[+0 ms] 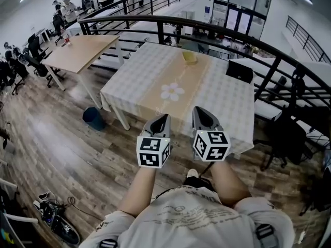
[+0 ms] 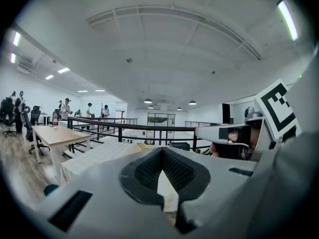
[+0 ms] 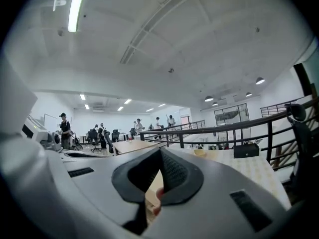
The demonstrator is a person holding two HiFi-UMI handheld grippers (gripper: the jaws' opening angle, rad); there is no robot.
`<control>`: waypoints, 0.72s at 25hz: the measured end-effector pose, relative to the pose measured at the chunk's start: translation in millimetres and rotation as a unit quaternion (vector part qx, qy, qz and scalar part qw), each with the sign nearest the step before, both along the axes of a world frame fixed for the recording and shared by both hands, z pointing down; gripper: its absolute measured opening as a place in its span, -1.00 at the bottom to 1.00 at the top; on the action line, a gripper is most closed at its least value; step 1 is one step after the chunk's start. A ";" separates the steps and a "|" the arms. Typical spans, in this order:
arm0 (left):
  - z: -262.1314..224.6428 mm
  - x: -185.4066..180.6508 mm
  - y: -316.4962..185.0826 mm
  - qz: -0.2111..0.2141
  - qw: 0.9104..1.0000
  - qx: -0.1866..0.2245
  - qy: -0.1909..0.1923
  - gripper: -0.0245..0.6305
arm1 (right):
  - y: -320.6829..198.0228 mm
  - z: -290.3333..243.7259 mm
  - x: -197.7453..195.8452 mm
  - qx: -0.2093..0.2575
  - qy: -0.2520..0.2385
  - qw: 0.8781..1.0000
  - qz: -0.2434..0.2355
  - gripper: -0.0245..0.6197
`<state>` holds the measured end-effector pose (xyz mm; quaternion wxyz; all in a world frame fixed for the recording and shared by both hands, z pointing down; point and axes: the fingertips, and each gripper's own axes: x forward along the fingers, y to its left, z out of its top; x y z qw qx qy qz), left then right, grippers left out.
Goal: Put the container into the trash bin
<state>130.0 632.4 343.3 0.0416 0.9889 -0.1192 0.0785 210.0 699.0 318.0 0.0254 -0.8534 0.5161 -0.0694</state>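
The container [image 1: 190, 57], a small yellow tub, sits at the far end of the cloth-covered table [image 1: 217, 94]; it also shows in the right gripper view [image 3: 199, 152]. The dark teal trash bin [image 1: 93, 118] stands on the floor by the table's near-left leg, and its edge peeks into the left gripper view [image 2: 50, 188]. My left gripper [image 1: 159, 124] [image 2: 162, 151] and right gripper [image 1: 204, 119] [image 3: 160, 151] hover side by side over the table's near edge, well short of the container. Both are shut with nothing between the jaws.
A black box [image 1: 239, 71] lies at the table's far right corner. A curved black railing [image 1: 217, 30] runs behind the table. A wooden table [image 1: 83, 50] stands to the left and a black office chair [image 1: 284, 138] to the right. People stand far off.
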 end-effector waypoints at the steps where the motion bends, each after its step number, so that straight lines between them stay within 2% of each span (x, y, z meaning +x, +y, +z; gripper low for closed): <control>1: 1.2 -1.5 -2.4 -0.002 1.000 -0.001 -0.001 -0.91 | -2.3 1.1 0.0 -0.001 -0.001 1.000 -0.001 -0.92; 9: 9.5 1.2 -33.2 -0.027 1.000 -0.002 -0.005 -0.91 | -28.7 9.5 24.7 0.003 -0.011 1.000 0.000 -0.92; 13: 12.5 27.5 -51.2 -0.033 0.999 -0.006 -0.010 -0.91 | -45.2 10.9 54.4 0.005 -0.016 1.000 0.005 -0.92; 18: 8.1 78.3 -81.2 -0.026 1.000 0.002 -0.015 -0.91 | -76.0 10.3 107.6 0.009 -0.022 1.000 0.011 -0.92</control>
